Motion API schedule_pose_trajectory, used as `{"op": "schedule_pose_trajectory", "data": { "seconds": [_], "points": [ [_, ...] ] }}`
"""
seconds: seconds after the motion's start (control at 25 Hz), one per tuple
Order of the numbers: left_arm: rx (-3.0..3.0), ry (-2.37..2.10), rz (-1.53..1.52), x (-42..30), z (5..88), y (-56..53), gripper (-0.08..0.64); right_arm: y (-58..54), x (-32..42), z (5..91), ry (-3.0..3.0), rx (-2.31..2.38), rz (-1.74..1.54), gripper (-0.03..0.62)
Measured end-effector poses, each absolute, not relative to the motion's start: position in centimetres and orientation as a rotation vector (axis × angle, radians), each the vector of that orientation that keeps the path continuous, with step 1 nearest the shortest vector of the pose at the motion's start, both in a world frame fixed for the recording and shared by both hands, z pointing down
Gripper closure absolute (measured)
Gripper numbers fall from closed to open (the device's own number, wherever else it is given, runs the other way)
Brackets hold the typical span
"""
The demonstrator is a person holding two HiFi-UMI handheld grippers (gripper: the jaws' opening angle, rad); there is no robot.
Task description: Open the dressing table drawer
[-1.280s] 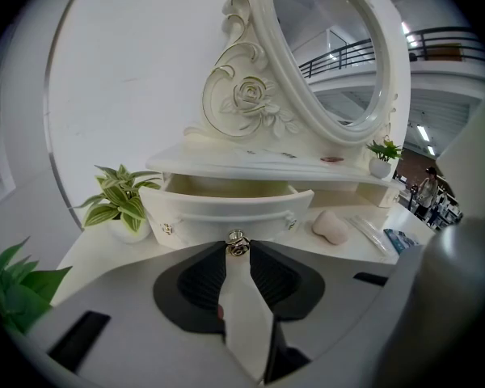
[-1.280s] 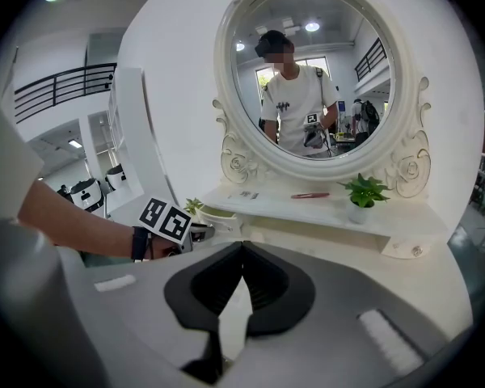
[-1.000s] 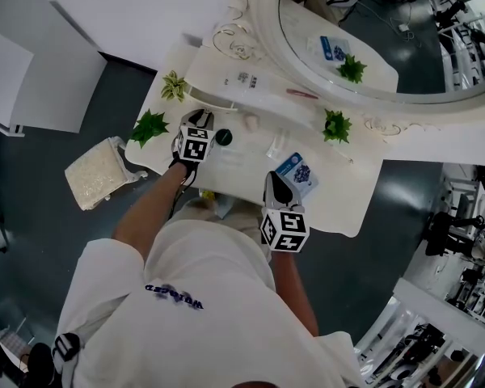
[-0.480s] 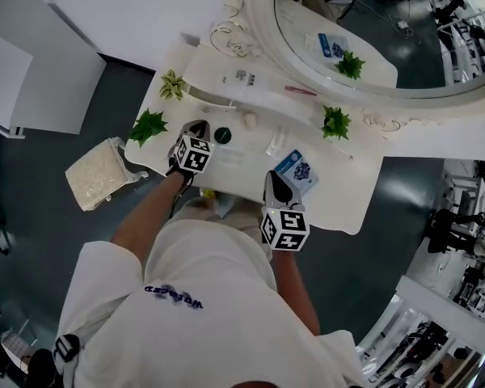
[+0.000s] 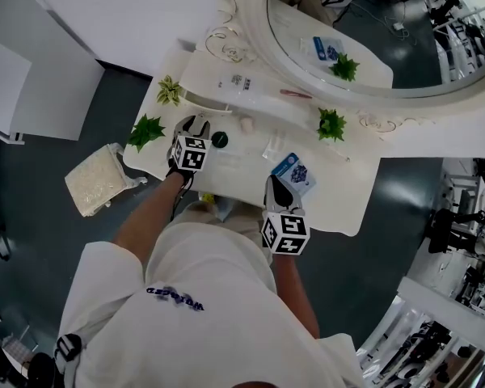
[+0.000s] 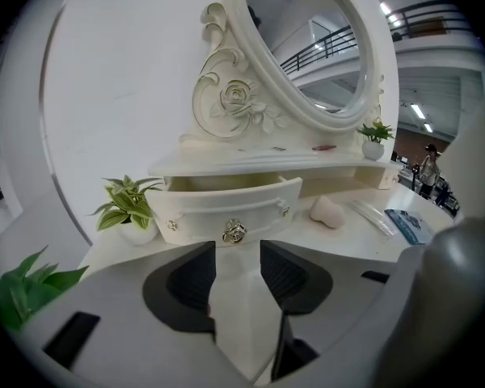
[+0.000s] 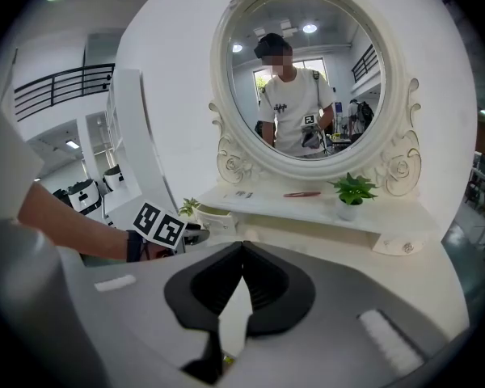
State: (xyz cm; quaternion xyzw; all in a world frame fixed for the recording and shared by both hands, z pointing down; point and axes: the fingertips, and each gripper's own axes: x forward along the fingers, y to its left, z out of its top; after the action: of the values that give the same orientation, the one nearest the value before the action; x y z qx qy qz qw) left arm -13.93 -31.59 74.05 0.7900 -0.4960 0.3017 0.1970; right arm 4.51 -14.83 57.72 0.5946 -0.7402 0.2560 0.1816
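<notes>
The small white drawer (image 6: 226, 204) under the dressing table's shelf stands pulled out a little, its inside showing. Its silver rose knob (image 6: 234, 231) sits just beyond my left gripper (image 6: 237, 253). The jaws of that gripper have just been opening and stand apart, with nothing between them. In the head view the left gripper (image 5: 196, 124) points at the drawer (image 5: 204, 99) on the table's left. My right gripper (image 5: 275, 189) hangs shut and empty over the table's front edge, near a blue packet (image 5: 294, 173). From the right gripper view its jaws (image 7: 242, 249) meet at the tips.
The white dressing table (image 5: 339, 204) carries an oval mirror (image 5: 372, 39), three small potted plants (image 5: 148, 129) (image 5: 170, 90) (image 5: 331, 124), a dark round lid (image 5: 219, 139) and a pink sponge (image 5: 246, 123). A cushioned stool (image 5: 97, 181) stands on the floor at left.
The left gripper's jaws were together half a second ago and now stand apart in front of the knob. Both hands have stayed about where they were.
</notes>
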Motion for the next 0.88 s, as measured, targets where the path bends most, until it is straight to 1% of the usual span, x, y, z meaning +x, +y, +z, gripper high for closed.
{"op": "schedule_pose_trajectory", "data": {
  "seconds": [0.08,0.24,0.4,0.48,0.88],
  "points": [
    [2.207,-1.398,0.826,-13.8,73.9,-32.2,0.364,-14.8,4.6,57.8,-2.087,1.682,0.724,0.581],
    [2.198,-1.429,0.81,-13.6,73.6,-33.4,0.365,-14.6,4.7,57.8,-2.081,1.689,0.728,0.581],
    [2.195,-1.429,0.82,-13.8,73.5,-33.9,0.409,-14.4,4.9,58.0,-2.072,1.693,0.733,0.581],
    [2.206,-1.415,0.823,-13.6,73.5,-33.6,0.463,-14.4,4.9,58.1,-2.068,1.694,0.737,0.581],
    [2.202,-1.407,0.817,-13.7,73.5,-33.3,0.463,-14.6,4.1,58.1,-2.079,1.677,0.736,0.581]
  ]
}}
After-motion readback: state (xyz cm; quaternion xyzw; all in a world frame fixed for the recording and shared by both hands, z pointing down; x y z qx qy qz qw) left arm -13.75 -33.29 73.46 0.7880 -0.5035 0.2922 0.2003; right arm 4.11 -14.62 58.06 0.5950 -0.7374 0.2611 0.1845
